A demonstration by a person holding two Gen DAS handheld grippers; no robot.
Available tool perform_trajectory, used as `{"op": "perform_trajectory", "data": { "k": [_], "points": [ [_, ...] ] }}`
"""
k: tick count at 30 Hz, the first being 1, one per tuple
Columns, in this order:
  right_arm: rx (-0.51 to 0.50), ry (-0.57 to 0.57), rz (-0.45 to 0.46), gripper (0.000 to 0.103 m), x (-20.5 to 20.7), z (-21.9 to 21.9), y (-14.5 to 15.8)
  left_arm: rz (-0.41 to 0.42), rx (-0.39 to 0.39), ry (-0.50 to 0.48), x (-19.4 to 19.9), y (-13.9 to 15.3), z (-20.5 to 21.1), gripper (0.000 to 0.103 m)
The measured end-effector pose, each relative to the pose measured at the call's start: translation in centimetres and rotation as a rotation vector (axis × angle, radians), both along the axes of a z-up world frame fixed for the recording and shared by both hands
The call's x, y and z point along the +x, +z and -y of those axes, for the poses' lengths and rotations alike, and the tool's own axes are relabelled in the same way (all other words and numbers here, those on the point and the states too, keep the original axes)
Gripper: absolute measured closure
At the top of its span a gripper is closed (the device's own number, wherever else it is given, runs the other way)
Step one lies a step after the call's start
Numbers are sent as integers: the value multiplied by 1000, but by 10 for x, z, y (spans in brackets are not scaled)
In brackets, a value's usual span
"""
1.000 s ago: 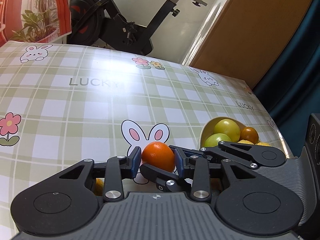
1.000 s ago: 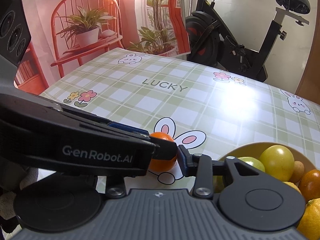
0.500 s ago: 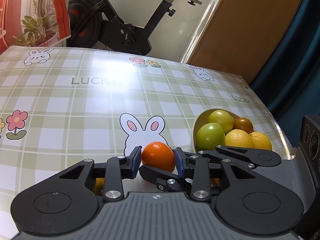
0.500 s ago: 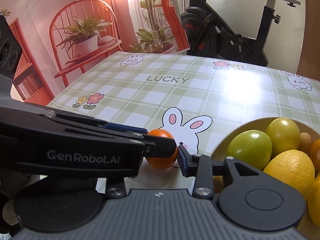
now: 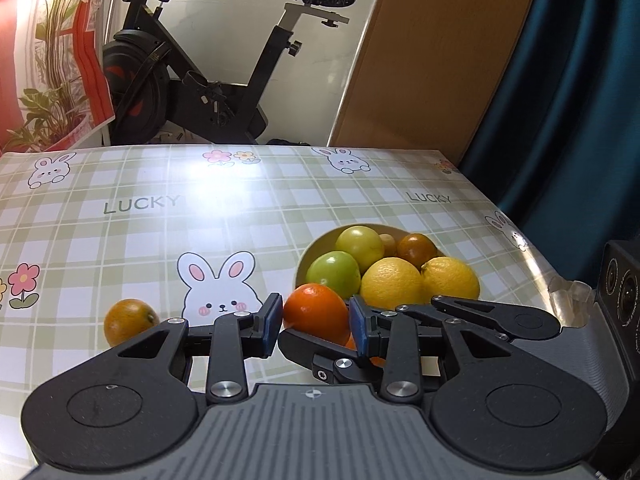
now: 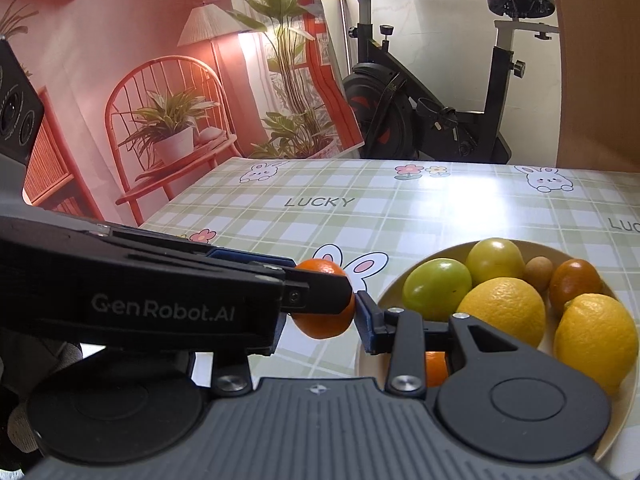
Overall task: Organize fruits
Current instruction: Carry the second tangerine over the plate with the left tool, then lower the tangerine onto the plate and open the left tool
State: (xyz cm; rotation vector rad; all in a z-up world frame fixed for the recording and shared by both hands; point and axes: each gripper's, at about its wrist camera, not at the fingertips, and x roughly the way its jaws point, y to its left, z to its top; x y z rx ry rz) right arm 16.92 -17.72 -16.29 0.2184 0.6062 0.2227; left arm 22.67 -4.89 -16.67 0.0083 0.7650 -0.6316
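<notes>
Orange (image 5: 316, 312) sits pinched between your left gripper (image 5: 316, 322) pads, lifted beside the bowl (image 6: 532, 246); your right gripper (image 6: 354, 312) crowds it, grip unclear. Bump them and it rolls off.

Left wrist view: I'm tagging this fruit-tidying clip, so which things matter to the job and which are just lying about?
Part of the job: held orange in the left tool; loose orange on the table; bowl holding lemons and green fruits.

Just lying about: exercise bike; plant poster; blue curtain.
</notes>
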Motion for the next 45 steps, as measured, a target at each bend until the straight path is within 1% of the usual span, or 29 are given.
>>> {"op": "perform_trajectory", "data": {
  "k": [3, 6, 13, 20, 24, 27, 34, 45],
  "points": [
    [12, -35, 10, 64, -14, 12, 3, 1, -5, -11, -7, 3, 14, 65],
    [31, -71, 19, 64, -27, 25, 5, 18, 17, -38, -19, 3, 33, 65],
    [62, -127, 9, 64, -50, 52, 2, 4, 52, -85, -31, -3, 63, 64],
    [115, -182, -18, 64, -63, 75, -12, -22, 98, -132, -35, -16, 85, 64],
    [136, -205, -39, 64, -63, 84, -20, -44, 106, -136, -29, -22, 93, 64],
    [131, -215, -49, 64, -61, 90, -23, -71, 91, -137, -22, -24, 97, 64],
    [104, -241, -53, 64, -60, 98, -29, -87, 94, -144, -15, -33, 112, 64],
    [49, -229, -35, 63, -56, 96, -34, -81, 101, -132, -13, -35, 113, 64]
  ]
}}
